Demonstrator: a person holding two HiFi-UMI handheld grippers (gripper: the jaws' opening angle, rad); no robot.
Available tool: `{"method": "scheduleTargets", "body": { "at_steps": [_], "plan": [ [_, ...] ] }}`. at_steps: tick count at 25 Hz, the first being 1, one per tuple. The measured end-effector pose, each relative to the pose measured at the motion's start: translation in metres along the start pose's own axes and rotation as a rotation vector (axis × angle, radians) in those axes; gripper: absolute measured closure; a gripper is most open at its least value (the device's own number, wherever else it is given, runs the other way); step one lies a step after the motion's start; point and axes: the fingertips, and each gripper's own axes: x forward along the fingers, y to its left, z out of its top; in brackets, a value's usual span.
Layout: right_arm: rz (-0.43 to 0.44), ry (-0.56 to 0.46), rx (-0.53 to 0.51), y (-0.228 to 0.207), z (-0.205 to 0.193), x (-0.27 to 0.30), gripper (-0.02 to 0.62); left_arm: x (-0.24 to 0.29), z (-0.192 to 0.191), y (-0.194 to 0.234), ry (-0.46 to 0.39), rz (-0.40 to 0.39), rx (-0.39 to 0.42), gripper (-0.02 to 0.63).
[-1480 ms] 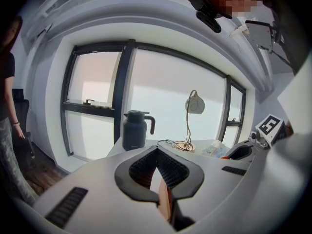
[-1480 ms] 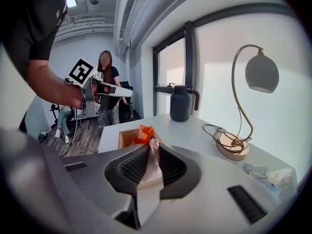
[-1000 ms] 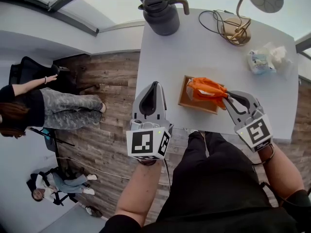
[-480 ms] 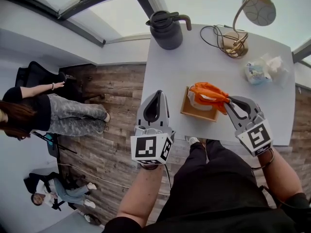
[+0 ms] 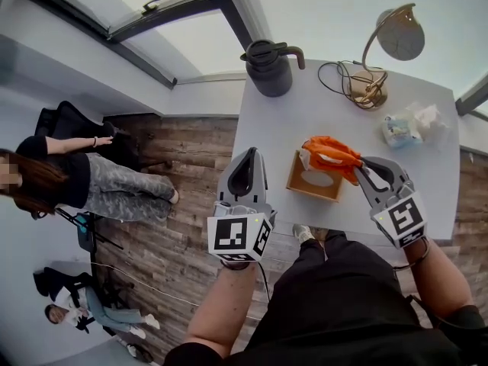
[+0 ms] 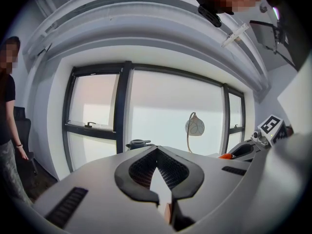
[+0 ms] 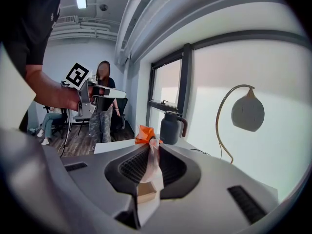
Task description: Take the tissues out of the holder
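Seen from above, a white surface point(image 5: 305, 120) carries a small wooden holder point(image 5: 305, 183) near its front edge. The right gripper point(image 5: 357, 169) reaches in from the right, its fingers closed nearly together on the tissues point(image 5: 329, 152), an orange packet with a pale wrapper. The packet sits over the holder's far rim, and it is unclear whether it still touches the wood. In the right gripper view, the pale wrapper is pinched between the fingers point(image 7: 168, 162), the orange part stands above their tips, and the holder shows just below. The left gripper point(image 5: 245, 154) hangs just beside the surface's left edge, above the wooden floor point(image 5: 179, 158). Its fingers point(image 6: 144, 167) meet at the tips and hold nothing. At the back of the surface stand a dark jug point(image 5: 268, 69) and a curved desk lamp point(image 5: 381, 56), with a pale crumpled bundle point(image 5: 408, 124) to the right. A person point(image 5: 76, 180) stands on the floor, well apart.
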Motion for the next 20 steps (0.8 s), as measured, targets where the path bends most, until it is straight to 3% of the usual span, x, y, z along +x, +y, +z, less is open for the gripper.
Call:
{"method": "scheduleTargets", "body": {
  "at_steps": [20],
  "plan": [
    [-0.023, -0.132, 0.002, -0.023, 0.075, -0.012, 0.538, -0.012, 0.065, 0.017, -0.083, 0.040, 0.080, 0.603]
  ]
}}
